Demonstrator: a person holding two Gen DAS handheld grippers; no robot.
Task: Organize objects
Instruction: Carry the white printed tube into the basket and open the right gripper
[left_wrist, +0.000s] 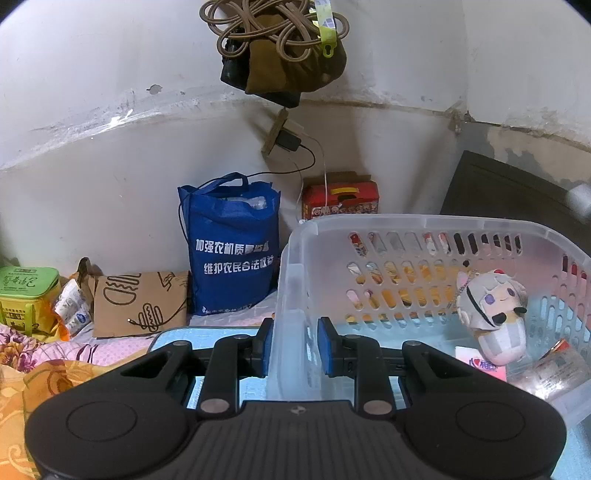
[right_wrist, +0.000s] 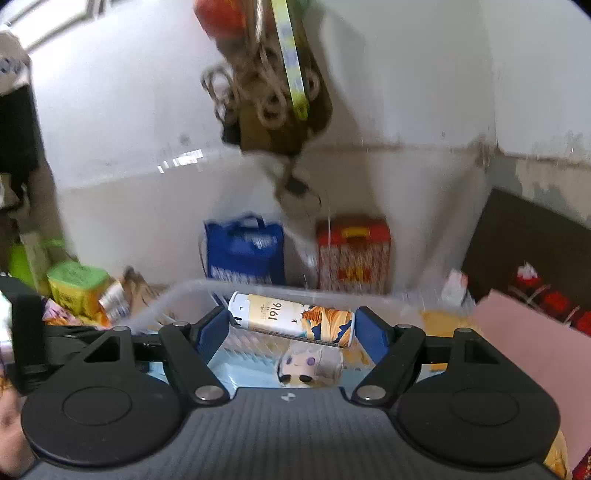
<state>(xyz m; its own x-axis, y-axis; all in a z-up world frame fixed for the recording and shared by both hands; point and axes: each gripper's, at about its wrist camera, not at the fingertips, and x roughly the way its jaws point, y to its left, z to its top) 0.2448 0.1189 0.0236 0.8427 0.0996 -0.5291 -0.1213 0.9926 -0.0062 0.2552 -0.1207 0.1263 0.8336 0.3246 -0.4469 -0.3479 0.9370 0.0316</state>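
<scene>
My left gripper (left_wrist: 293, 345) is shut on the left wall of a translucent plastic basket (left_wrist: 417, 223), one blue pad on each side of the wall. Inside the basket lie a small grey-haired plush doll (left_wrist: 491, 314), a pink packet (left_wrist: 480, 365) and a clear wrapped item (left_wrist: 557, 369). In the right wrist view, my right gripper (right_wrist: 293, 326) is shut on a cream pack marked 1916 (right_wrist: 291, 319), held sideways between the blue pads above the basket (right_wrist: 192, 291). The plush doll (right_wrist: 308, 365) shows below the pack.
Against the wall stand a blue tote bag (left_wrist: 232, 247), a red gift box (left_wrist: 340, 201), a brown paper bag (left_wrist: 140, 304) and a green tin (left_wrist: 27, 295). A brown pouch with coiled cord (left_wrist: 284, 48) hangs above. Floral bedding (left_wrist: 44, 365) lies left, a dark headboard (left_wrist: 517, 195) right.
</scene>
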